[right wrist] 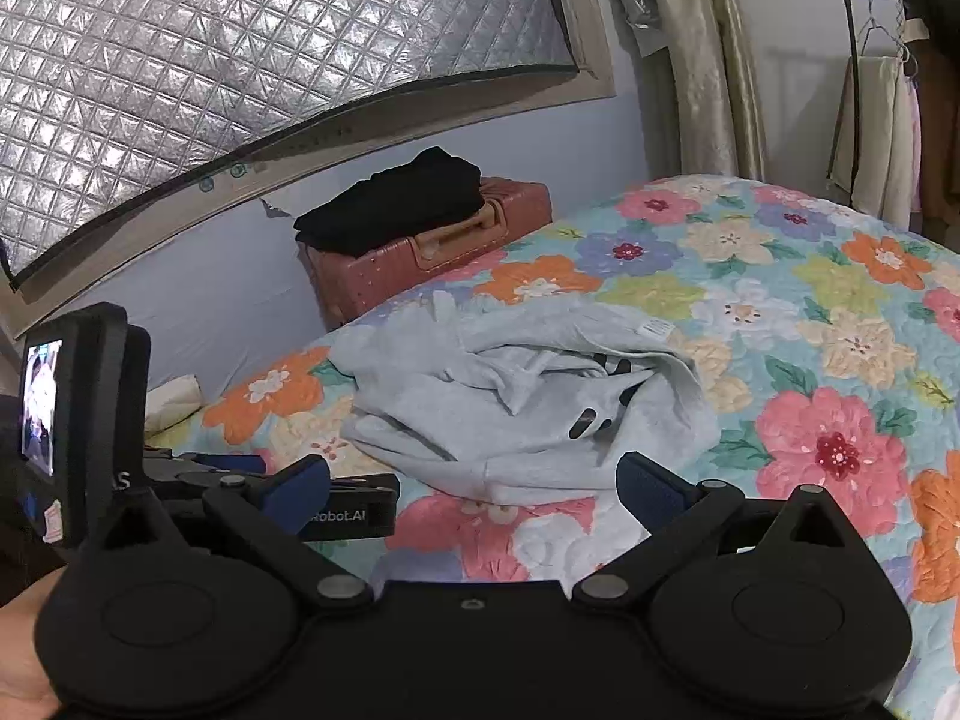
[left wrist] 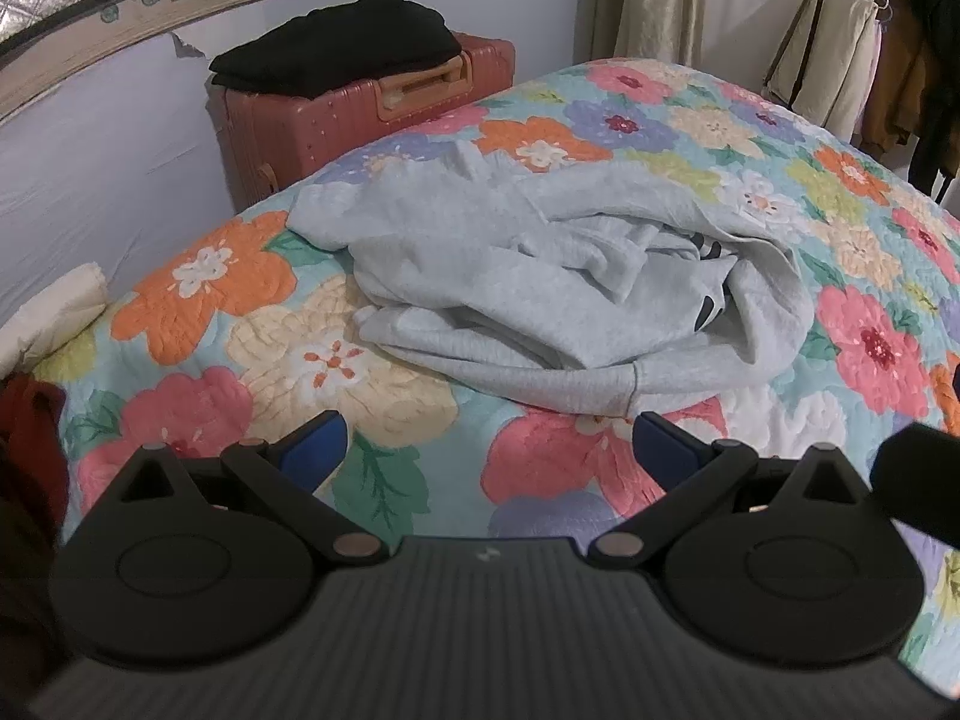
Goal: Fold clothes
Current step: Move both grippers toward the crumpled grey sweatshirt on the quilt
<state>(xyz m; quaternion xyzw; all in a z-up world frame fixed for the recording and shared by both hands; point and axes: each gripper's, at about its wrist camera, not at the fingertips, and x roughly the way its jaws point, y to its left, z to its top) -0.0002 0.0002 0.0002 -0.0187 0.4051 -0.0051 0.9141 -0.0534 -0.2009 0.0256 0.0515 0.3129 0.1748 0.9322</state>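
A light grey sweatshirt (left wrist: 540, 276) lies crumpled in a heap on the flowered quilt (left wrist: 750, 132), a dark print showing in its folds. Its ribbed hem points toward me. My left gripper (left wrist: 489, 444) hovers open just short of that hem, blue pads wide apart, nothing between them. In the right wrist view the same sweatshirt (right wrist: 528, 402) sits ahead of my right gripper (right wrist: 474, 486), which is open too and empty. The left gripper's body (right wrist: 288, 492) shows low at the left of that view, beside the right one.
A pink suitcase (left wrist: 360, 108) stands past the bed's far edge with folded black clothes (left wrist: 342, 42) on top. A rack of hanging clothes (left wrist: 870, 60) is at the far right. A cream cloth (left wrist: 54, 312) and red fabric (left wrist: 30, 426) lie at the left edge.
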